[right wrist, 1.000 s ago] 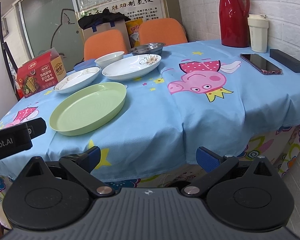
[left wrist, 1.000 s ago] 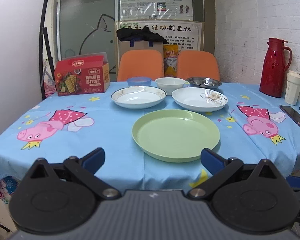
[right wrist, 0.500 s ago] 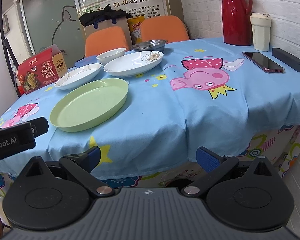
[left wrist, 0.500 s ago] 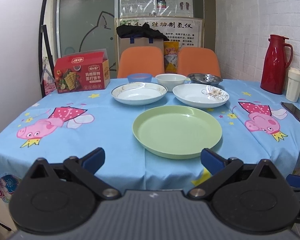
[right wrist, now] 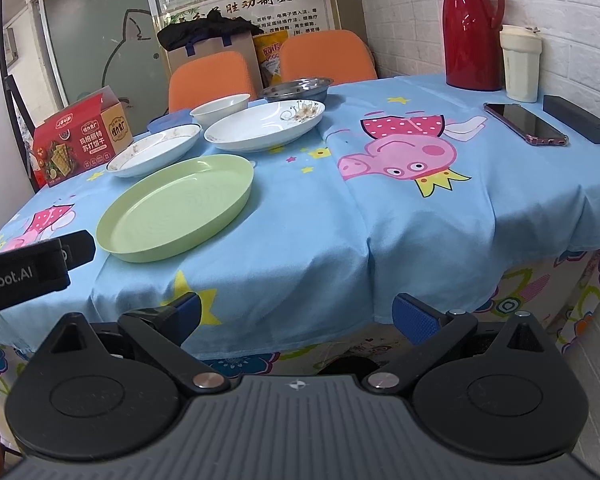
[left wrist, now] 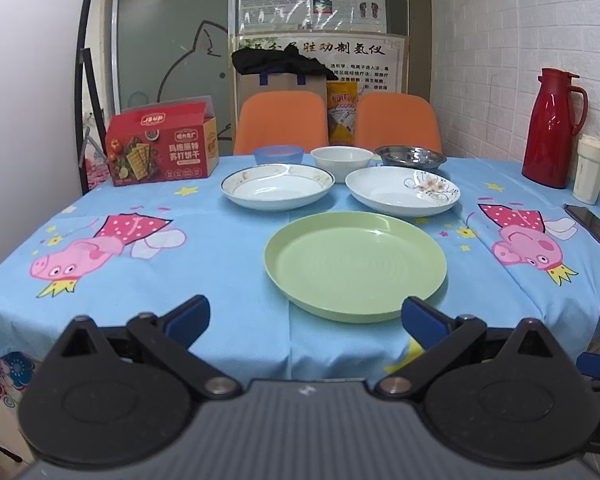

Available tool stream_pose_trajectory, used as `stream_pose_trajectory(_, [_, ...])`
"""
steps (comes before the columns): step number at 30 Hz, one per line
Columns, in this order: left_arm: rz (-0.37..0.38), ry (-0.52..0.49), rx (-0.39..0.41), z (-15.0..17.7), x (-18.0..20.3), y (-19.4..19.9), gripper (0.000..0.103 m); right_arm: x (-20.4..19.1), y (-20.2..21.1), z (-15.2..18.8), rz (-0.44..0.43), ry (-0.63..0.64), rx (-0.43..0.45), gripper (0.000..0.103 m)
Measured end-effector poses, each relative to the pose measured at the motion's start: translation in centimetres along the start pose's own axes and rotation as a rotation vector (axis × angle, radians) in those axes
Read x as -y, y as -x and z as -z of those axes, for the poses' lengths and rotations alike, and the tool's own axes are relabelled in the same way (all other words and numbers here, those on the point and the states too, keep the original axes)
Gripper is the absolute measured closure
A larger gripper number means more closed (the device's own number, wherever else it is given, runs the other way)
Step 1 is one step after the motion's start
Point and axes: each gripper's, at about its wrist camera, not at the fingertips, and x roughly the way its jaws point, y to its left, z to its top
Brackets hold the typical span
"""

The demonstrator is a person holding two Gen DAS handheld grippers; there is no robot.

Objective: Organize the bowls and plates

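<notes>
Left wrist view: the green plate [left wrist: 355, 266] is seen at centre frame on the table [left wrist: 220, 248], just beyond the left gripper [left wrist: 304, 314], whose fingers are spread wide with nothing held. Behind it, two white plates [left wrist: 278, 187] [left wrist: 402, 191] lie side by side, and three bowls, blue [left wrist: 278, 155], white [left wrist: 342, 158] and steel [left wrist: 410, 156], are lined up at the far edge. In the right wrist view the right gripper [right wrist: 296, 312] is likewise held apart and empty, short of the table edge. The green plate is judged light, stiff plastic, best pinched at its raised near rim. The white plates look ceramic: heavier, slippery, breakable, to be gripped firmly at the rim.
</notes>
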Motion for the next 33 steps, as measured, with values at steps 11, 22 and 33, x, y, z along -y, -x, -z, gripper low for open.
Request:
stream_pose_trajectory(11, [-0.003, 0.015, -0.022, -2.2, -0.2, -2.0, 0.002, 0.9, 0.0, -2.0, 0.023, -0.029, 0.037, 0.0])
stream_pose_trajectory(22, [-0.034, 0.064, -0.061, -5.3, -1.8, -5.3, 0.002, -2.0, -3.3, -5.6, -0.018, 0.069, -0.007, 0.0])
stream_pose_trajectory(33, [0.087, 0.135, -0.262, -6.7, -5.6, -13.1, 0.002, -4.8, -11.2, -7.7, -0.071, 0.155, -0.117, 0.0])
